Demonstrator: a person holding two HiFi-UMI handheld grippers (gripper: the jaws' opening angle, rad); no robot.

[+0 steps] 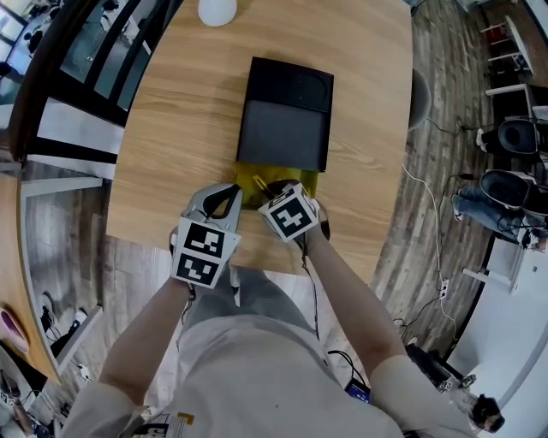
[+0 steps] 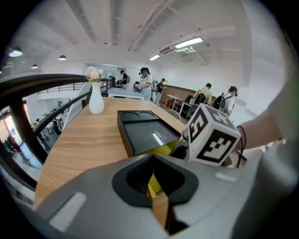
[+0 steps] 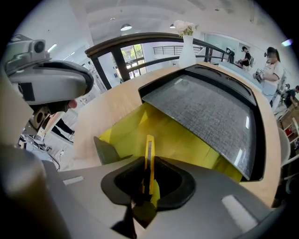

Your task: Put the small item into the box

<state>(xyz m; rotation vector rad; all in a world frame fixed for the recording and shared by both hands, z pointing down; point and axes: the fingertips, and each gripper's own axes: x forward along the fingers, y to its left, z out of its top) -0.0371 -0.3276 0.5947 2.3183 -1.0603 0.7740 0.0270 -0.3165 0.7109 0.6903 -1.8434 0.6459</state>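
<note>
1. Left gripper (image 2: 153, 182): its jaws are drawn together with a sliver of yellow at the tips. This reads as the near-left wall of the yellow inner tray (image 3: 126, 133) being pinched, probably so the tray does not slide while your other hand works

2. Black rectangular box (image 1: 287, 111): lies flat on the light wooden table (image 1: 180, 128). Its dark textured lid covers the far part, and the tray is pulled out toward you, which leaves an uncovered yellow opening on your side to receive the item. No contents are visible in the exposed part

3. Right gripper (image 3: 148, 161): clenched on the thin flat yellow item (image 3: 149, 147), which is held on edge and stands out past the jaw tips. It hangs over the near end of the open tray and is not yet inside. Held edge-on, it looks easier to lower in without catching the lid's lip

4. White vase (image 1: 217, 10): at the far edge of the table, well apart from the box and out of your way

Status, as judged: the item is carried and aligned; what remains is to lower and release it
</note>
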